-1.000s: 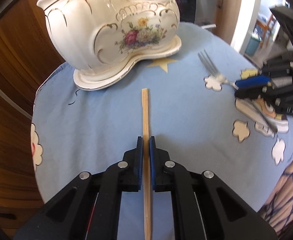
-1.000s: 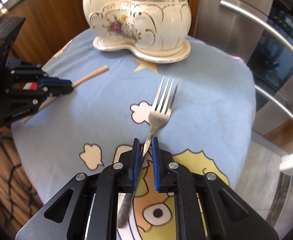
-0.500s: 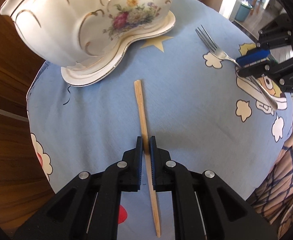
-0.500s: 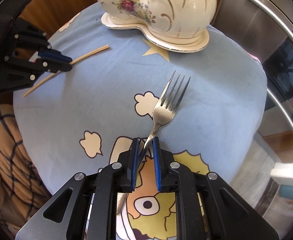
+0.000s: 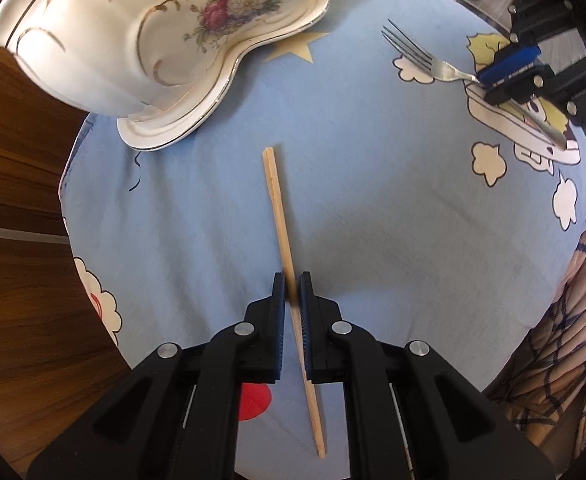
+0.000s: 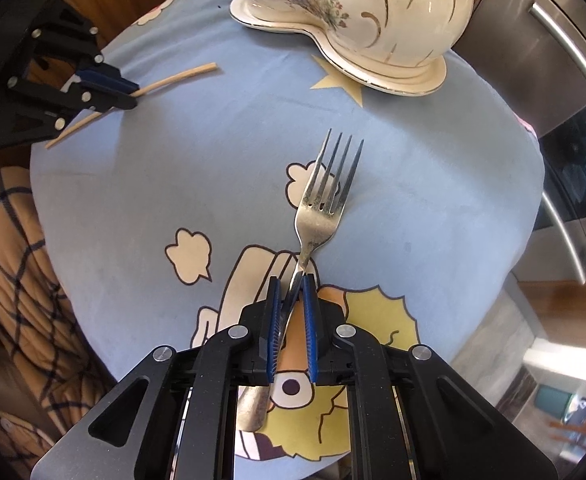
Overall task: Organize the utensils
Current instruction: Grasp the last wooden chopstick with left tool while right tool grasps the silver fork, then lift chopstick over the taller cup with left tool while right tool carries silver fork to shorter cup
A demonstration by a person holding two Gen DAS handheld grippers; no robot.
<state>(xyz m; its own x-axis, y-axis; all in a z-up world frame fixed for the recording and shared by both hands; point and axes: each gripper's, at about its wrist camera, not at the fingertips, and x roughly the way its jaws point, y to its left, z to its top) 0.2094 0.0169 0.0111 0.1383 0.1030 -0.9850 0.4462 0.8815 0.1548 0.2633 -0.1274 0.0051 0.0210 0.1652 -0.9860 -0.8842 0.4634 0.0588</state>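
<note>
A wooden chopstick (image 5: 277,208) runs away from me over the blue cartoon tablecloth (image 5: 373,200), and my left gripper (image 5: 291,284) is shut on it near its middle. A steel fork (image 6: 325,208) points its tines toward the white floral ceramic holder (image 6: 373,8). My right gripper (image 6: 291,280) has its jaws closing on the fork's handle, which crosses slantwise between the blue pads and touches both. The holder (image 5: 153,28) stands at the table's far side on its matching saucer. Each gripper shows in the other's view: the left gripper (image 6: 125,94) and the right gripper (image 5: 497,84).
A person's checked trousers (image 6: 17,280) are at the table's near edge. A stainless appliance with long handles (image 6: 565,92) stands to the right. Wooden cabinet fronts (image 5: 17,240) rise to the left of the table. The small round table drops off on all sides.
Both views have tipped downward and rolled, so the holder has slid toward the top edge. The chopstick and the fork now slant across their jaws; both stay gripped.
</note>
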